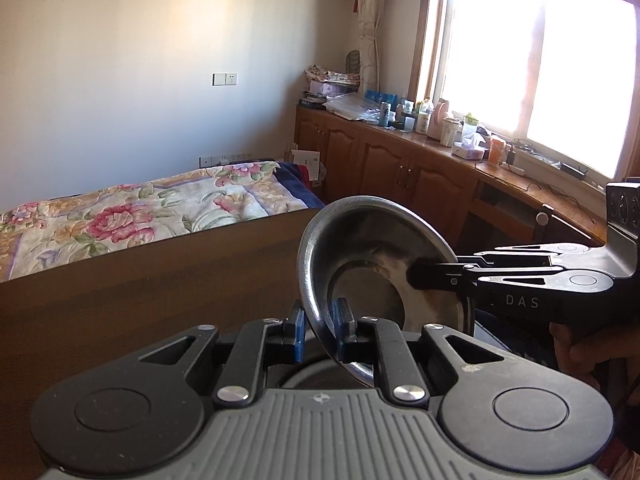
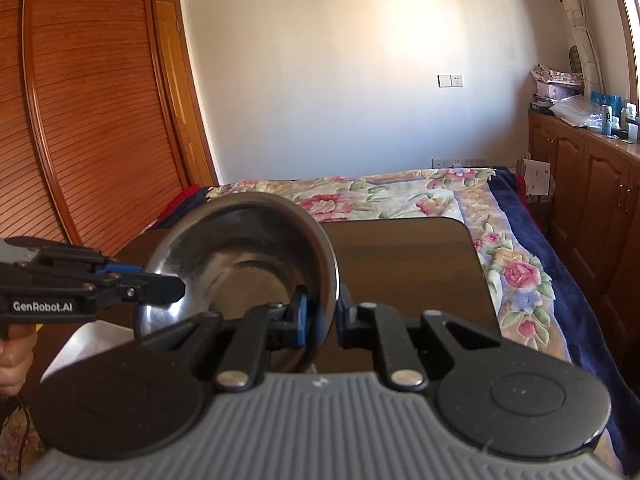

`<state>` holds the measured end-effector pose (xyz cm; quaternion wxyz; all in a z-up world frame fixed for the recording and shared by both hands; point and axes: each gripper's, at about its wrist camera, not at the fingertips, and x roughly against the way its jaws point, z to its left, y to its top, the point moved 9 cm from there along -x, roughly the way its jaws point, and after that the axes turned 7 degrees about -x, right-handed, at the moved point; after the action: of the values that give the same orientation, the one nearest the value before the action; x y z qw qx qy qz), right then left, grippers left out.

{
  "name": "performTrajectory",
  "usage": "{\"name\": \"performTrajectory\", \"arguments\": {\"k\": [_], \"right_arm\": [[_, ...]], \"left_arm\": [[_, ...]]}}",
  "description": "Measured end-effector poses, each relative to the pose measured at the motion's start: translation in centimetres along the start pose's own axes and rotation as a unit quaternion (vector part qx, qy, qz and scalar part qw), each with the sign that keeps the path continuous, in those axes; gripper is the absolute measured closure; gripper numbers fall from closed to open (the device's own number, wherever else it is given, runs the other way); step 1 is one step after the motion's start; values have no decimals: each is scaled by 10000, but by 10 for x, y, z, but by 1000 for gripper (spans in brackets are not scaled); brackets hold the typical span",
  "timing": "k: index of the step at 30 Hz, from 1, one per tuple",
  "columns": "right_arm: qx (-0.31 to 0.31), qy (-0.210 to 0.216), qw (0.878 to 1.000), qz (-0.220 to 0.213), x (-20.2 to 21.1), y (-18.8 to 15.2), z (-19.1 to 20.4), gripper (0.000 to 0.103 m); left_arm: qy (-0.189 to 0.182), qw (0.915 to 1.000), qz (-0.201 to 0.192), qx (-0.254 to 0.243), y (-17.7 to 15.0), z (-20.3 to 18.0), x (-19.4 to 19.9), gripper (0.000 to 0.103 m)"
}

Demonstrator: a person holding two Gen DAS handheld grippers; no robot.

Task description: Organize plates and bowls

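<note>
A single steel bowl [image 1: 372, 248] is held tilted on edge above the dark wooden table [image 1: 160, 280]. In the left wrist view my left gripper [image 1: 321, 330] is shut on its lower rim, blue pads on either side. My right gripper [image 1: 414, 278] comes in from the right and is shut on the bowl's right rim. The right wrist view shows the same bowl [image 2: 240, 248] with my right gripper [image 2: 323, 316] clamped on its lower right rim. There my left gripper [image 2: 178, 286] bites the left rim. A hand holds each gripper.
A dark round rim [image 1: 316, 378] shows just under the left gripper, partly hidden. A white object [image 2: 84, 340] lies low at the left. Beyond the table [image 2: 400, 264] is a bed with a floral quilt [image 2: 400, 196]. Wooden cabinets [image 1: 400, 168] crowded with bottles run under the window.
</note>
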<state>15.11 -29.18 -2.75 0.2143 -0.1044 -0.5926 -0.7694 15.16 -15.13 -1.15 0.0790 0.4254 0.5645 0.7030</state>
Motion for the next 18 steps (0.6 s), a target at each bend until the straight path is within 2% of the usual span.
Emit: {"name": "performTrajectory", "arguments": {"k": [11, 18], "right_arm": [[-130, 131, 9998, -6, 2, -26, 12, 87], [-313, 226, 9992, -36, 1, -39, 15, 87]], "left_arm": [[83, 9999, -74, 124, -32, -1, 10, 87], [23, 9991, -33, 412, -54, 3, 10, 87]]}}
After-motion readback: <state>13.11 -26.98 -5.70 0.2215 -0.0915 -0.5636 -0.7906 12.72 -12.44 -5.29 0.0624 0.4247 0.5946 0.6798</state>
